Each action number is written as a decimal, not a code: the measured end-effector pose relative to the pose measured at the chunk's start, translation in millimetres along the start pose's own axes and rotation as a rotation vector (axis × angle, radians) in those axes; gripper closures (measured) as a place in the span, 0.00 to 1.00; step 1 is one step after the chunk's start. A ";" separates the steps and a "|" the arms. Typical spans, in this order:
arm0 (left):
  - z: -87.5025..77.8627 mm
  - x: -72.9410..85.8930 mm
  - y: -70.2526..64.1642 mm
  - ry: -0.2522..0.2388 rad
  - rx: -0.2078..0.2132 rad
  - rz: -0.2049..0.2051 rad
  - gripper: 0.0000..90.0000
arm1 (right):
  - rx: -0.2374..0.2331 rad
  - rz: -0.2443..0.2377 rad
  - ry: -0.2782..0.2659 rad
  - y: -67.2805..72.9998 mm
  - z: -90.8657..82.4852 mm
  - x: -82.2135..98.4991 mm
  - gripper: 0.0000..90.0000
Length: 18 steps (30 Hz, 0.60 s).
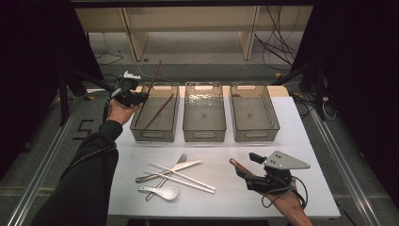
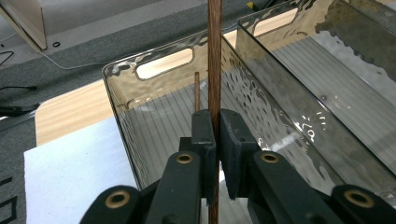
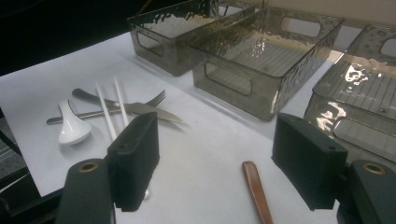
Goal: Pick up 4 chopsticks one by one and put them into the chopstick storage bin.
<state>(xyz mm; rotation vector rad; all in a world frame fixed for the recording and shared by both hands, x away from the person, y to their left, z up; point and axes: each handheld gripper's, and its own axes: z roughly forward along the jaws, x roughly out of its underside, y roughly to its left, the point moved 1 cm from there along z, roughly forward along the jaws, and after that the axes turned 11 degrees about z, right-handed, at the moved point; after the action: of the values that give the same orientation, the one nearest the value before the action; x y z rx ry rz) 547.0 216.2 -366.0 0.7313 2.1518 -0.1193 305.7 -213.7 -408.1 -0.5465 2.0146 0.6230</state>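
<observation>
The left gripper [image 2: 216, 140] clamps a brown wooden chopstick [image 2: 214, 56] over the leftmost smoky ribbed plastic bin [image 2: 122, 70]; lower it flat beside its mate [image 2: 197, 91] before letting go; the right gripper [image 3: 215, 163] gapes, empty.

A dark brown wooden chopstick [image 2: 214, 56] stands between the black pads of the left gripper [image 2: 217, 140]. The bins near the far edge of the white table [image 1: 310, 141] are smoky grey and see-through, with rippled walls and finely striped floors: left bin [image 1: 155, 134], middle bin [image 1: 204, 134], right bin [image 1: 256, 134]. Towards the near edge lie white chopsticks [image 1: 186, 176], a white spoon [image 1: 162, 191], a silver fork [image 1: 165, 175] and knife [image 1: 174, 168]. A reddish-brown handle [image 3: 256, 189] lies between the right gripper [image 3: 224, 163]'s black jaws.
</observation>
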 end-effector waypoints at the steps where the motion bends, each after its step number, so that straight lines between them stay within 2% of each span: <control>1: 0.3 0.3 0.0 0.001 0.002 0.000 0.93 | 0.000 0.000 0.001 0.0 0.1 0.0 0.36; 18: 11.2 13.1 0.4 0.023 0.010 -0.013 0.93 | -0.001 0.000 0.001 0.3 0.2 0.2 0.36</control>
<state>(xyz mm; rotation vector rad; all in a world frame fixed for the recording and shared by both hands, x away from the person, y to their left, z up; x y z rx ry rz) 548.6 218.9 -383.0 0.7275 2.1800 -0.1289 305.5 -213.4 -408.2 -0.5478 2.0154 0.6231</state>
